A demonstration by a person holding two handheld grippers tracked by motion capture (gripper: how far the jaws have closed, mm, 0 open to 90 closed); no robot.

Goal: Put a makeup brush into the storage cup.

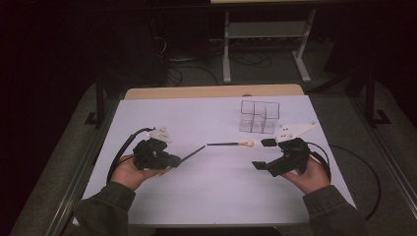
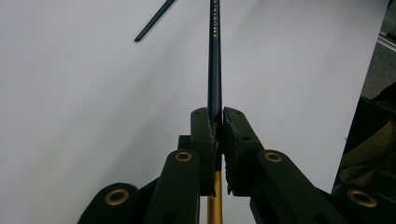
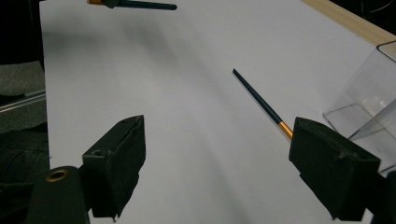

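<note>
White paper covers the table [image 1: 162,196]; dark floor behind.

High view: left gripper [image 1: 173,161], lower left, is clamped on a dark brush [image 1: 193,153] whose handle points up-right. A second brush [image 1: 229,144] lies flat at centre, long axis left-right, pale tip right. Right gripper [image 1: 262,154] stands apart, just right of that tip and nearer. Clear organiser [image 1: 259,116] sits above.

Left gripper view: jaws pinch the brush [image 2: 215,70], running straight up.

Right gripper view: jaws wide, empty; second brush [image 3: 261,103] slants toward the lower-right pad [image 3: 331,163]. I judge that it is the next pick.
</note>
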